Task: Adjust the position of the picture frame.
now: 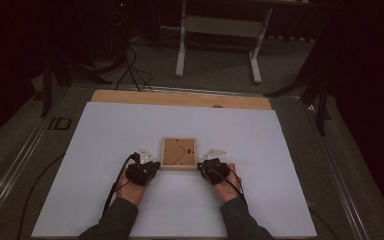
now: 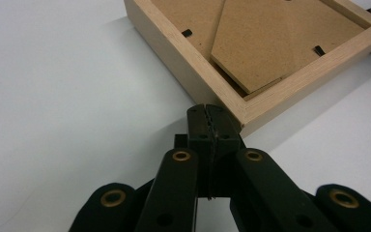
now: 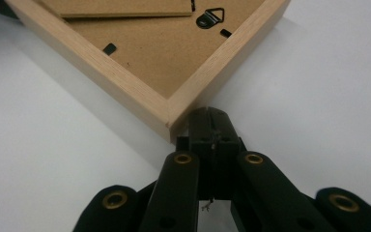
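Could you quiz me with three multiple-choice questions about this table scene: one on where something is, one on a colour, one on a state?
1. Where does the wooden picture frame lie?
A. between the two grippers
B. on the floor
C. at the table's far edge

2. What colour is the table surface?
A. green
B. white
C. red

3. How do the jaws of the left gripper stand?
A. wide open
B. gripping a cloth
C. shut

Answers: 1 A, a gripper sits at each near corner. 2 B, the sheet is plain white. 3 C, the tips meet, empty.

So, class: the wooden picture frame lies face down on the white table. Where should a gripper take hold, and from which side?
Probably the frame's raised rim, from above, one jaw inside, one outside. It lies flat, so the rim is the only graspable edge.
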